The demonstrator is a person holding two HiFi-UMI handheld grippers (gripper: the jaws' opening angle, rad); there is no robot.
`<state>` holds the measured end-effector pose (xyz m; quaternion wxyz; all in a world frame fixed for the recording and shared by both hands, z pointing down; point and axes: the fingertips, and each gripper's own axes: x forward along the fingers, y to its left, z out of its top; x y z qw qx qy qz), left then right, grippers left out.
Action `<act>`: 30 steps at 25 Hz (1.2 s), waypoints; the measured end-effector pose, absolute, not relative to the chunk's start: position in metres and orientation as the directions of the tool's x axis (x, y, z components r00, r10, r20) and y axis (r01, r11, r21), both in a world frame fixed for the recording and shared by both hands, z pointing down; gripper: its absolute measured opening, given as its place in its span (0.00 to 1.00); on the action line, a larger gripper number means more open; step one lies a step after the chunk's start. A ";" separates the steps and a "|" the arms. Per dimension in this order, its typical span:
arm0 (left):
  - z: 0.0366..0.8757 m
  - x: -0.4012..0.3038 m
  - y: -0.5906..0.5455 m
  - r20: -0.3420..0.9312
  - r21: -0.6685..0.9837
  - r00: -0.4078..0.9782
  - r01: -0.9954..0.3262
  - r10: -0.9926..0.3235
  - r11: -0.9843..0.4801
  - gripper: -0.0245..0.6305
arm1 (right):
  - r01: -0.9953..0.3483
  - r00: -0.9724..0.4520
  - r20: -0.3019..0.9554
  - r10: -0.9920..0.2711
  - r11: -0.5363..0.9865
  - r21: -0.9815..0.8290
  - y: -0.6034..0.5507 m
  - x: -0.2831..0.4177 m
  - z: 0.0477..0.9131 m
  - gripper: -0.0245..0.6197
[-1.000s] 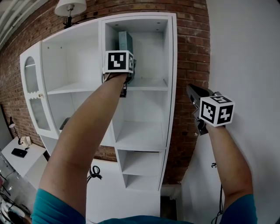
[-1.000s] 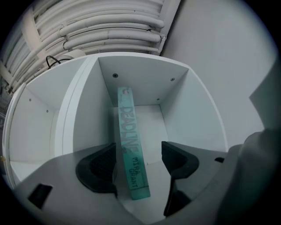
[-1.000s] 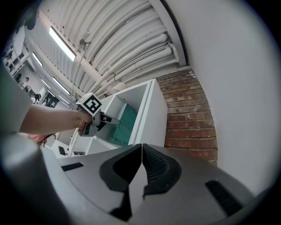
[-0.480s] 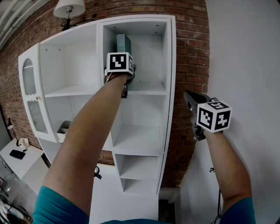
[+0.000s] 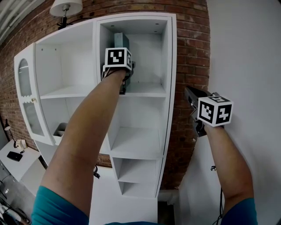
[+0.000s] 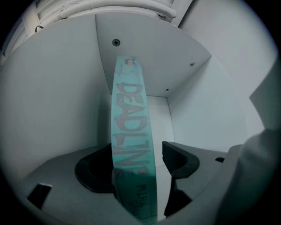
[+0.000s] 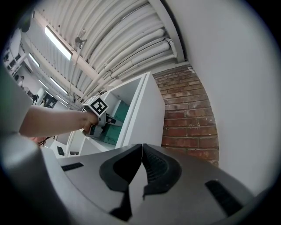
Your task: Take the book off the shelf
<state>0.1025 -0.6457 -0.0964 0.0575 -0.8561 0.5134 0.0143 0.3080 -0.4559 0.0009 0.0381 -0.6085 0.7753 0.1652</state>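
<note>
A teal book [image 5: 121, 39] stands upright in the top compartment of the white shelf unit [image 5: 145, 90], close to its left wall. My left gripper [image 5: 127, 70] reaches into that compartment at the book's lower end. In the left gripper view the book's spine [image 6: 129, 118] rises between the two jaws of the left gripper [image 6: 134, 162]. It sits near the left jaw, with a thin white gap before the right one, so the gripper is open around it. My right gripper [image 5: 191, 94] hangs in the air right of the shelf, shut and empty [image 7: 142, 160].
The compartments below and left of the book are mostly bare. A red brick wall [image 5: 191, 52] backs the unit and a white wall [image 5: 246, 52] runs along the right. A lamp [image 5: 66, 6] hangs above; a glazed door [image 5: 26, 96] stands at the left.
The head view has drifted, so the shelf sits slightly further left. My left gripper stays at the book in the top compartment; the right gripper has hardly moved.
</note>
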 end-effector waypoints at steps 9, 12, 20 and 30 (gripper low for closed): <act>-0.096 0.109 -0.664 -0.068 -0.089 0.482 -0.875 -0.873 -0.476 0.53 | -0.962 -0.234 -0.269 -0.934 0.183 0.202 -0.469 0.315 -0.023 0.08; -0.095 0.110 -0.671 -0.062 -0.093 0.484 -0.874 -0.873 -0.477 0.53 | -0.961 -0.234 -0.264 -0.935 0.182 0.207 -0.473 0.316 -0.022 0.07; -0.095 0.115 -0.680 -0.062 -0.081 0.490 -0.871 -0.869 -0.485 0.49 | -0.964 -0.220 -0.250 -0.943 0.171 0.202 -0.475 0.325 -0.014 0.07; -0.102 0.101 -0.659 -0.083 -0.085 0.482 -0.875 -0.872 -0.476 0.29 | -0.967 -0.208 -0.249 -0.946 0.161 0.195 -0.467 0.322 -0.013 0.08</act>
